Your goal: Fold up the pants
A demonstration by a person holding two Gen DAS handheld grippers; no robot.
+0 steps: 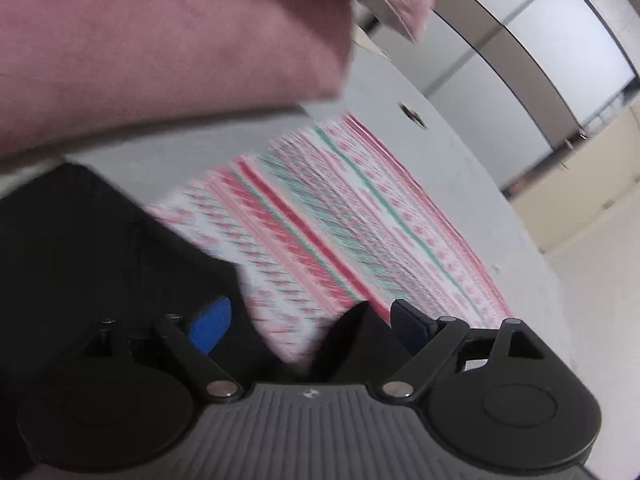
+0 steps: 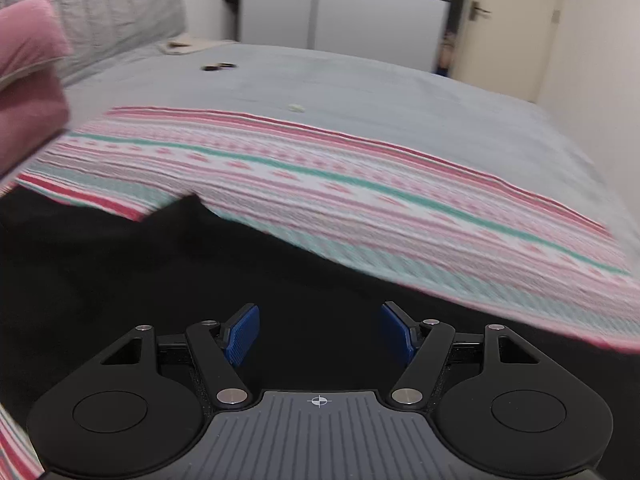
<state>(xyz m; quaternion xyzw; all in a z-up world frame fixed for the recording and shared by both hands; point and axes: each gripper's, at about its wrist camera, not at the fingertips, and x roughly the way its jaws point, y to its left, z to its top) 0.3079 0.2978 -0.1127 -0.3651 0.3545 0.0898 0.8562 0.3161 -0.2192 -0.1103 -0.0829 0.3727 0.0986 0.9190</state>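
The black pants (image 2: 200, 272) lie over a striped red, green and white cloth (image 2: 360, 184) on the bed. My right gripper (image 2: 319, 332) hangs open just above the black fabric, and its blue pads (image 2: 242, 334) touch nothing. In the left wrist view the black pants (image 1: 100, 248) fill the left side. A dark fold rises between the jaws of my left gripper (image 1: 311, 322), close to the right-hand pad (image 1: 412, 320). Those pads stand wide apart and do not press on it. The striped cloth (image 1: 340, 208) is blurred by motion.
A pink pillow (image 2: 28, 80) sits at the left, large in the left wrist view (image 1: 160, 40). On the grey bed sheet (image 2: 360, 80) beyond lie small dark items (image 2: 218, 66) and a white scrap (image 2: 297, 107). Wardrobe panels (image 2: 360, 12) and a door (image 2: 508, 28) stand behind.
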